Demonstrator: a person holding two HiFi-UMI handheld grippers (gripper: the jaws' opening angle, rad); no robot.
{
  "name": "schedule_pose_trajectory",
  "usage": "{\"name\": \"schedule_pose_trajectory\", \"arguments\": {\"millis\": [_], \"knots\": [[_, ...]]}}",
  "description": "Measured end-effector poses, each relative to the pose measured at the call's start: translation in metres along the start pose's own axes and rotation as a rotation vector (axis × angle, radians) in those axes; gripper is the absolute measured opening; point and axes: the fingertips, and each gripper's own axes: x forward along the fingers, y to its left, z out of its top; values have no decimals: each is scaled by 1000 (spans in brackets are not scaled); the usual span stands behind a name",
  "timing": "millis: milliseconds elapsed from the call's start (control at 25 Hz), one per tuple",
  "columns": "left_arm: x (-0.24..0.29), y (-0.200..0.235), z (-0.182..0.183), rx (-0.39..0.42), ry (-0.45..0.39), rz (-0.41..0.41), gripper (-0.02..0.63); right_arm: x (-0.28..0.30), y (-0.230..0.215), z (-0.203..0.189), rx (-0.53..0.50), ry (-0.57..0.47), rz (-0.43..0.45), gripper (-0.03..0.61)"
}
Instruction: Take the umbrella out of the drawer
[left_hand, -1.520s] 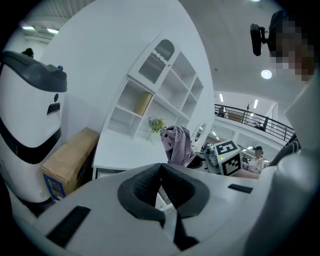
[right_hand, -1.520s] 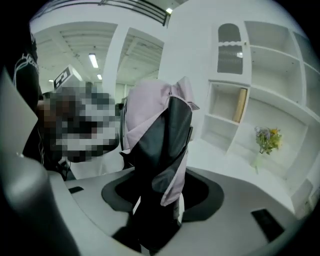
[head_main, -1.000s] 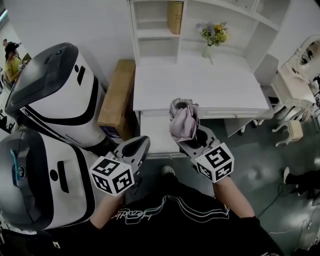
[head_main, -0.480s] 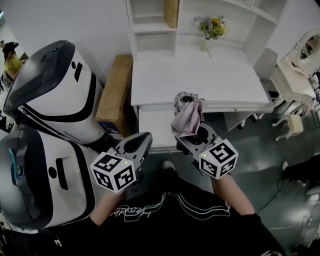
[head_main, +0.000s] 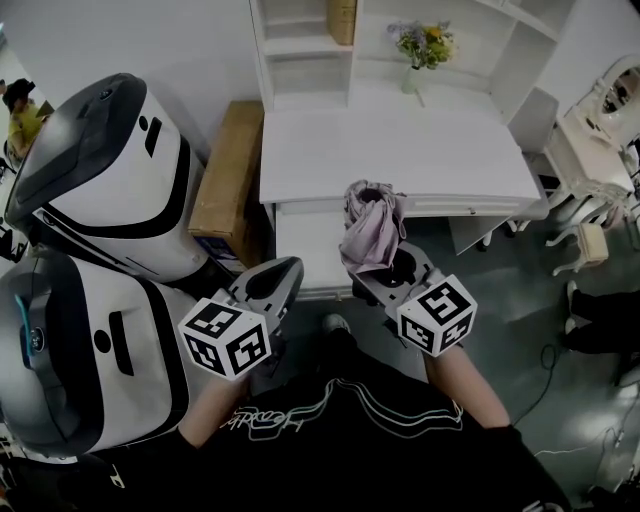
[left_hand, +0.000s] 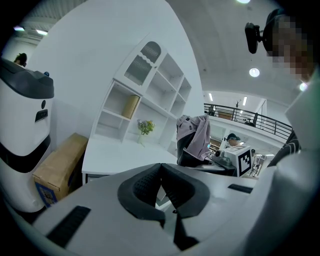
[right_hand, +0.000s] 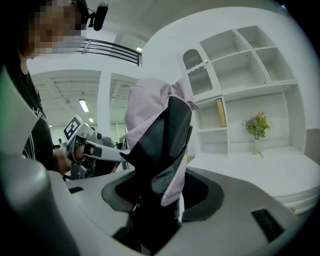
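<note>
Umbrella (head_main: 370, 225) clear of the drawer (head_main: 305, 255): your right tool (right_hand: 160, 197) is clamped on the lower end of the folded mauve-and-black umbrella. It stands nearly upright from the jaws, with loose folds of fabric hanging down one side. From the head view, its top sits over the front edge of the white worktop (head_main: 400, 160). The white drawer stands pulled out just under that edge, to the left of the umbrella.

Your left tool (left_hand: 161, 172) is held low and to the left of the right one, apart from it. Its dark pads are pressed together with nothing between them, and its tip points toward the near end of the drawer.

Two large white-and-dark-grey machines (head_main: 110, 180) crowd your left side, one behind the other, and the nearer one is just beside your left arm. A long cardboard box (head_main: 228, 180) stands wedged between the farther machine and the left end of the worktop.

At the back of the worktop rises a white shelf unit (head_main: 300, 60), with a vase of flowers (head_main: 424, 45) set to the right of its open compartments. White furniture stands on the grey floor off to your right, well apart from both tools. A person (head_main: 22, 115) in a yellow top shows at the far left edge.
</note>
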Motion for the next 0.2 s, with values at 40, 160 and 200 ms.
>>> {"name": "schedule_pose_trajectory", "arguments": {"millis": [40,160,200], "knots": [[1,1,0,-1,0,1,20,0,-1,0,-1,1,-2,227],[3,4,0,-1,1,0,20,2,-5,-2,6,2,-10,227],[4,5,0,-1,2,0,20,2,-6,-3,9,1,-12,227]]}}
